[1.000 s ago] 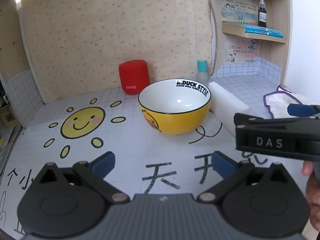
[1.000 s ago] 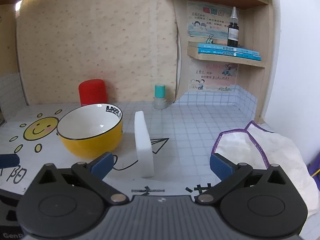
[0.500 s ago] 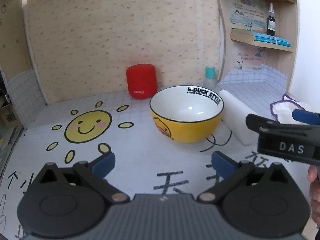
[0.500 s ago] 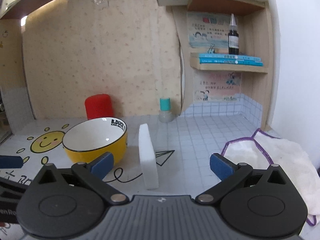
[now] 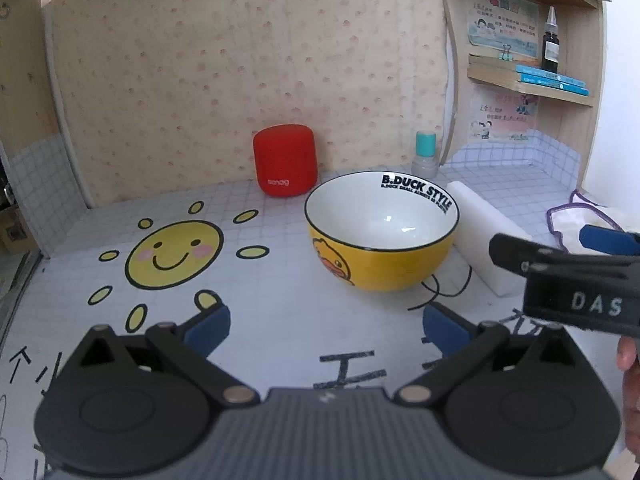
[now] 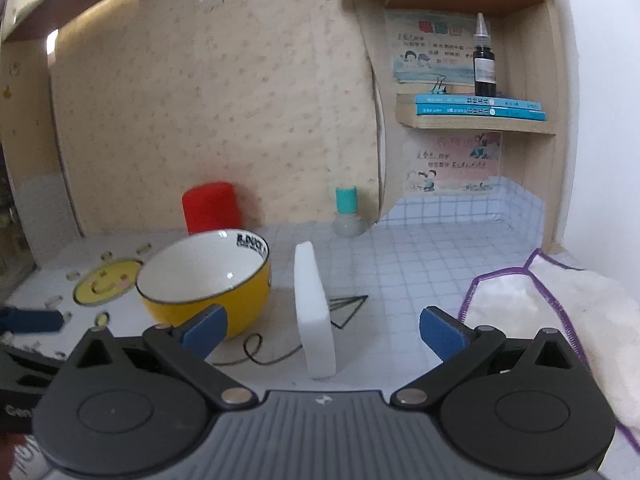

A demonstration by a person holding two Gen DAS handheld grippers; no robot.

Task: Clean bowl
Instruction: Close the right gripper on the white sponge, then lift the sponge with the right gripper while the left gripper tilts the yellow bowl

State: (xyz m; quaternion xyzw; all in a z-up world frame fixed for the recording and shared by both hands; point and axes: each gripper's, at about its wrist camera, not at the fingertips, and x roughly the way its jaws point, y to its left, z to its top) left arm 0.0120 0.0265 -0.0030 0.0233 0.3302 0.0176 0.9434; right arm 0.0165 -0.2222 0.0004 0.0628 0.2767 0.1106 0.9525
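A glossy yellow ceramic bowl [image 5: 382, 232], white inside with a black rim, sits mid-worktop [image 5: 280, 296] on grid-printed covering. Just beside it a white foam block [image 6: 314, 312] stands on its long edge, and a fluffy purple-hemmed cloth [image 6: 560, 312] lies by the right edge. The left gripper [image 5: 324, 326] and right gripper [image 6: 322, 330] hover level, short of the bowl, jaws wide and empty.

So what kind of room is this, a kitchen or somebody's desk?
Probably a home desk nook, not a kitchen. The table wears a grid cover with a drawn smiling sun, a wooden shelf holds books and a small dark bottle, and cartoon posters hang beside it. No sink shows.
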